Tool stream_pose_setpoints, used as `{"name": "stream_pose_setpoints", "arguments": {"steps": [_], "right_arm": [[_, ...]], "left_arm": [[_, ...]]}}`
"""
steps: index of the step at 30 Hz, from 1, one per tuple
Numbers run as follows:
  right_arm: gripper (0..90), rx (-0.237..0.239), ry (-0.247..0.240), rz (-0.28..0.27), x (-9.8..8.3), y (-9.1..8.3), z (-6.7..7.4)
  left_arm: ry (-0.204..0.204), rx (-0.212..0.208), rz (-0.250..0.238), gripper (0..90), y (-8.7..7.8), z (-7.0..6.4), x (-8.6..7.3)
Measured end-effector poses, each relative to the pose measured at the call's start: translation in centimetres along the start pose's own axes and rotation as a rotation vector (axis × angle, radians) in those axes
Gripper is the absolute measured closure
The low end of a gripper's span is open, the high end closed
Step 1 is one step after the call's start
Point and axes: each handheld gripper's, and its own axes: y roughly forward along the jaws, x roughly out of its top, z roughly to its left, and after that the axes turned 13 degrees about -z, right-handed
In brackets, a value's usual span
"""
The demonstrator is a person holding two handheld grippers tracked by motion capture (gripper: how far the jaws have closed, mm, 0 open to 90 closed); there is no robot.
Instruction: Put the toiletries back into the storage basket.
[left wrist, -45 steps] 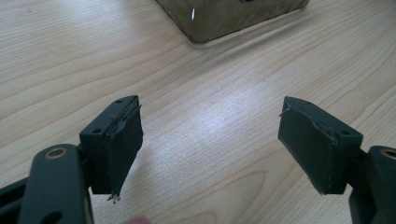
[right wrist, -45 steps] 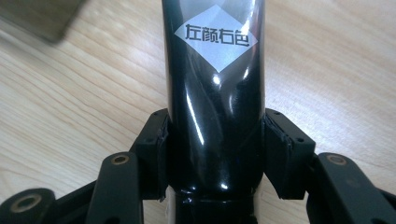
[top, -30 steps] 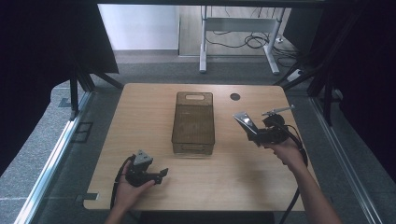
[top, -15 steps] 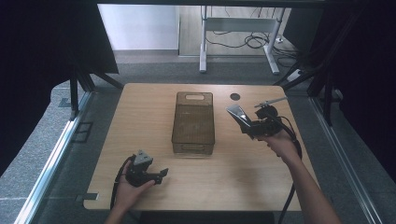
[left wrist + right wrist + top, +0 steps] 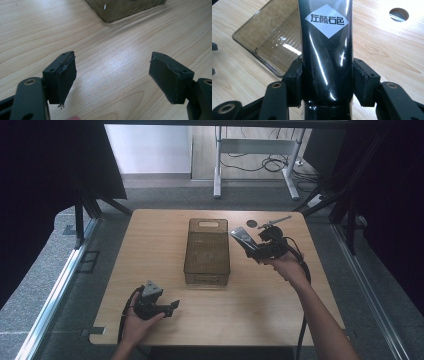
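Note:
A smoky see-through plastic bin point(image 5: 207, 252) stands upright in the middle of the wooden table point(image 5: 150, 245). My right gripper point(image 5: 253, 251) hovers just right of the bin, shut on a glossy black tube point(image 5: 241, 236) that points toward the bin's rim. In the right gripper view the tube point(image 5: 327, 37) carries a white diamond label, both pads of my right gripper point(image 5: 327, 77) press its sides, and the bin point(image 5: 272, 35) lies beyond at the left. My left gripper point(image 5: 172, 307) rests low near the front left, open; its jaws point(image 5: 112, 75) hold nothing, with the bin's corner point(image 5: 125, 8) ahead.
A round cable hole point(image 5: 251, 223) sits in the table behind the right gripper, seen also as the hole point(image 5: 399, 14) at upper right. Metal desk legs point(image 5: 217, 170) and cables lie on the floor beyond the table's far edge.
My right hand has carried the black tube leftward and away from the person, closer to the bin and a bit higher. The left hand has stayed put.

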Motion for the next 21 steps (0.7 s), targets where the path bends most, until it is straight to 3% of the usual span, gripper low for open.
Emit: {"name": "stream_pose_setpoints", "arguments": {"steps": [21], "right_arm": [[48.5,0.025,-0.025,0.049,2.1,3.3,2.1]], "left_arm": [[-0.01,0.001,-0.005,22.3,-0.1,0.1,0.0]]}}
